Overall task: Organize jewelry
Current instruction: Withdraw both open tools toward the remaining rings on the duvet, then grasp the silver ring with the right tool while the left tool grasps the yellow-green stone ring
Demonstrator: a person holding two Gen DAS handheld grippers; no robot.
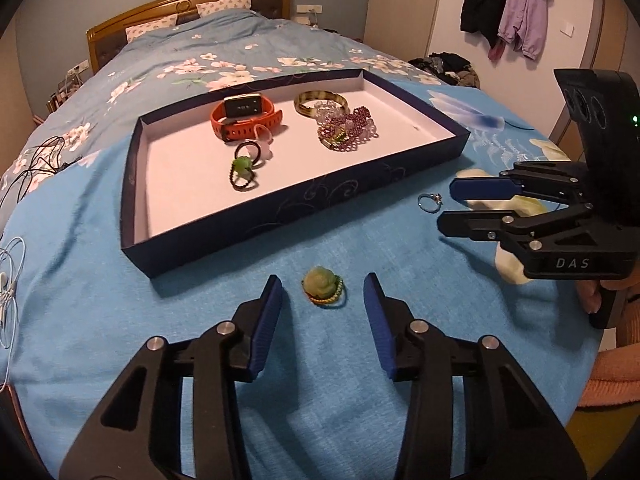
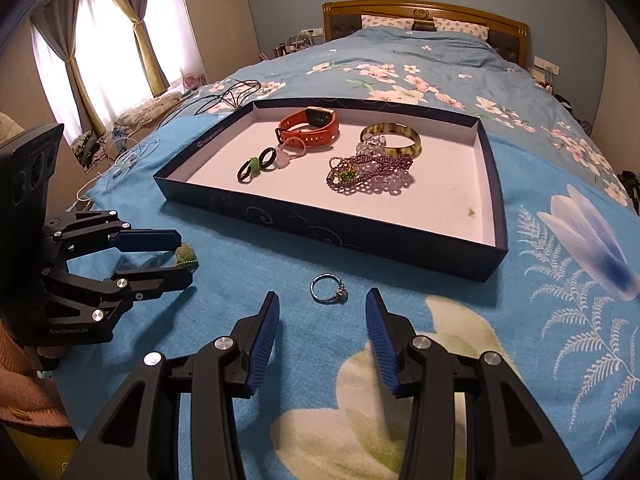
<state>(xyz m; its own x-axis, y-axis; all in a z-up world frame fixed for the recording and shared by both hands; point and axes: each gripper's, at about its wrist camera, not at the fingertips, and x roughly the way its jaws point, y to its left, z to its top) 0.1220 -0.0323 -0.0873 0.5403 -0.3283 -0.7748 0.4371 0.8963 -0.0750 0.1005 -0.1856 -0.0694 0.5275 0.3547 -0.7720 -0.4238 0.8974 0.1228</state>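
Observation:
A green jade pendant on a beaded cord (image 1: 322, 289) lies on the blue bedspread, between the fingers of my left gripper (image 1: 323, 280). The blue pads stand apart from it on both sides, so the gripper is open. A silver ring with a stone (image 2: 328, 289) lies just ahead of my right gripper (image 2: 323, 295), which is open too and not touching it. Behind both is a dark blue tray (image 1: 296, 216) with a white floor. It holds an orange watch (image 1: 240, 116), a bangle (image 1: 320, 102), purple bead bracelets (image 1: 348, 128) and small rings (image 1: 242, 168).
Everything rests on a bed with a flowered blue cover. Black cables (image 1: 36, 160) and white earphones (image 1: 8, 280) lie at its left side. Jackets (image 1: 508, 8) hang on the wall at the right, and a person's hand (image 1: 592, 296) grips the right handle.

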